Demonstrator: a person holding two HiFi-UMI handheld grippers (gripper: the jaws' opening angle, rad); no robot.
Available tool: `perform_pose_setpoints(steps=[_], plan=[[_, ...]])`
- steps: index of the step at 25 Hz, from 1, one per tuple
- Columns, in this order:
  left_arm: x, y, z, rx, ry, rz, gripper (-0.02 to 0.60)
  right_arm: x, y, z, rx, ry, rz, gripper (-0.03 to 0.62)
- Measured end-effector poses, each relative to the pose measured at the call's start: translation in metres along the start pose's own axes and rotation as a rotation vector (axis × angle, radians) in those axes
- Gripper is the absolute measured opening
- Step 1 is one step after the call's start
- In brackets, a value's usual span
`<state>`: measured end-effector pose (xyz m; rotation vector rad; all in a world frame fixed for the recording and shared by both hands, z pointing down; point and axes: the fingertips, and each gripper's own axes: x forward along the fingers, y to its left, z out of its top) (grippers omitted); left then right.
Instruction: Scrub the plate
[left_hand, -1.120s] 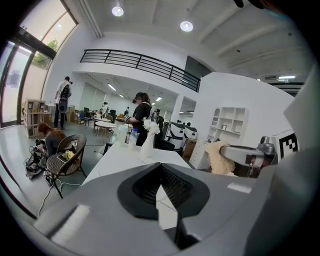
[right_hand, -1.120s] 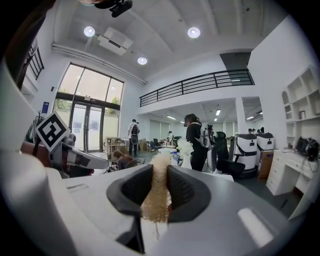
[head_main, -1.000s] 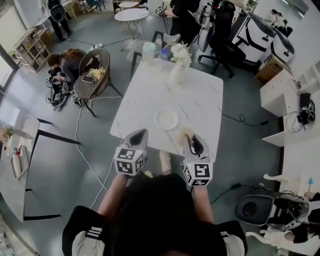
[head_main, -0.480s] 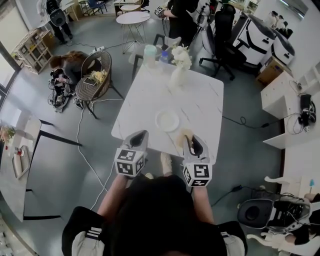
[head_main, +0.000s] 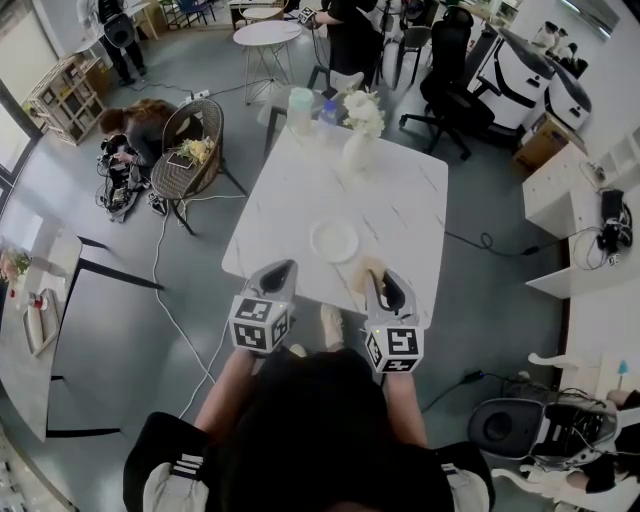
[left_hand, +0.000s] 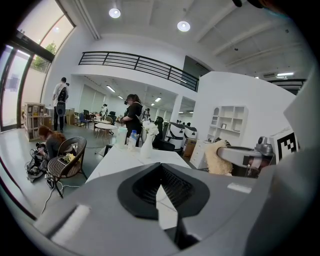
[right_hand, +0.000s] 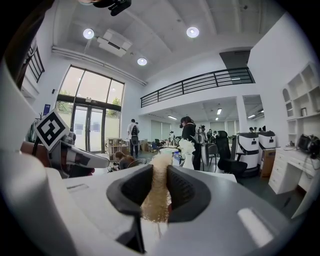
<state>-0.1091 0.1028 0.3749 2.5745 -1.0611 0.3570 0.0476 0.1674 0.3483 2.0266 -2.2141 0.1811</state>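
- Plate (head_main: 334, 240): round, white, shallow, glossy. It lies on the table (head_main: 400, 200) toward its near edge, apart from both grippers.
- Table: white marble-look top with grey veins, smooth.
- Right gripper (head_main: 380, 278): jaws grasping a tan, fluffy, fibrous scrubber (right_hand: 157, 192).
- Left gripper (head_main: 279, 270): jaws clenched, nothing between them.
- Risk, as we judge it: unsteadied, the plate may skid on the slick top toward the near edge under scrubbing, and the soft scrubber may twist in the jaws.
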Motion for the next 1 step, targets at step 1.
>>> perform_pose_setpoints(steps=[1], plan=[[0.0003, 0.0002, 0.0004, 0.0, 0.0, 0.0, 0.006, 0.0009, 0.0001, 0.0007, 0.001, -0.001, 0.002, 0.091]])
